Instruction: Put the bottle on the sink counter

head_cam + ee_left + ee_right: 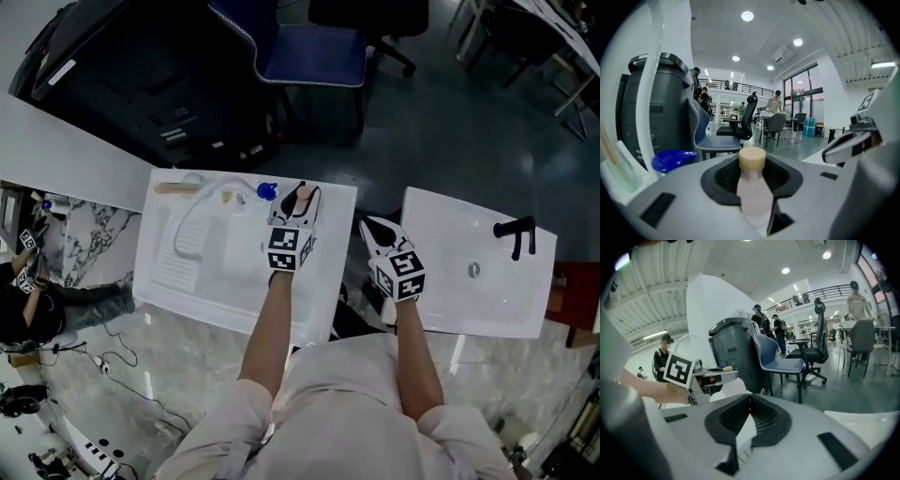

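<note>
The left gripper [302, 196] is clamping the bottle [753, 192] by its body, under the cap, above the sink counter [330, 246]. The bottle is looking light, stiff and smooth. The right gripper [749, 399] is sitting closed and empty.

Setting: open-plan office or test hall, not a home.
Seating: blue chair [309, 47] and black swivel chair [746, 119] on a polished dark floor [450, 141].
Upper level: railed mezzanine [736, 86] overlooks the hall.
Lighting: recessed ceiling lights [747, 16]; tall windows [804, 91].
Fixtures: left sink unit [155, 272] and right sink unit [441, 314] stand free, side by side, with a gap between them.
Floor: loose cables [112, 361].
</note>
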A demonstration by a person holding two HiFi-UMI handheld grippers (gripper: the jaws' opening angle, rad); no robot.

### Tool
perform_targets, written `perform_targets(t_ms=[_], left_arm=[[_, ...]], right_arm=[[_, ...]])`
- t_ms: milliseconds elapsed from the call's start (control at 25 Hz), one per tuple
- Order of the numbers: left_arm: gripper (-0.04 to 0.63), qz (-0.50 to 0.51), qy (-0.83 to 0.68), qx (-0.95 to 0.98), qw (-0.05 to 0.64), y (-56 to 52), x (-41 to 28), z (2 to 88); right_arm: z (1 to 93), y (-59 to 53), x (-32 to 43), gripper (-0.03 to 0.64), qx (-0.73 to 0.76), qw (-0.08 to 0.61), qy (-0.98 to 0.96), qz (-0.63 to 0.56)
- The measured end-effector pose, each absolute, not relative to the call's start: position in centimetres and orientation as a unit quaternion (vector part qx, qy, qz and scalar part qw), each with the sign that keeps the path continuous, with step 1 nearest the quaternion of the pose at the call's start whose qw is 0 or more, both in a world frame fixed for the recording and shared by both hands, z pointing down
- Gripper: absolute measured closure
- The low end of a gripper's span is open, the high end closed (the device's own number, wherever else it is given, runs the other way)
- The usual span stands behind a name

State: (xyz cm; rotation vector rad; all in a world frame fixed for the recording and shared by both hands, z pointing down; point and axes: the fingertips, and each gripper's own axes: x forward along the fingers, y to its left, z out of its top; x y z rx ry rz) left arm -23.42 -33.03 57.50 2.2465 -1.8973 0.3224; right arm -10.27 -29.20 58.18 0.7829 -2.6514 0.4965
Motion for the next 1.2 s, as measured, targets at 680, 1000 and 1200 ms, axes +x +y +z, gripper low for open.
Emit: perform_targets(t_ms=[680,1000,1200], left_arm=[[0.466,0.137,-0.636,0.749,0.124,-34.3,-22.2,62.5],[0.466,0.148,-0.634,0.748,0.131,-34.0,-21.7,63.8],[0.466,0.142,-0.639,0.746,0.127,-34.2,-21.9,64.1]], right_arm=[[59.9,-27.9,-10.8,0.611,0.262,0.191,-0.928,0.184],[60.3,-27.5,-10.7,0.611,0.258,0.194,-0.927,0.191],[60.7,-27.2,-10.4,0.611,0.257,0.196,-0.926,0.193]])
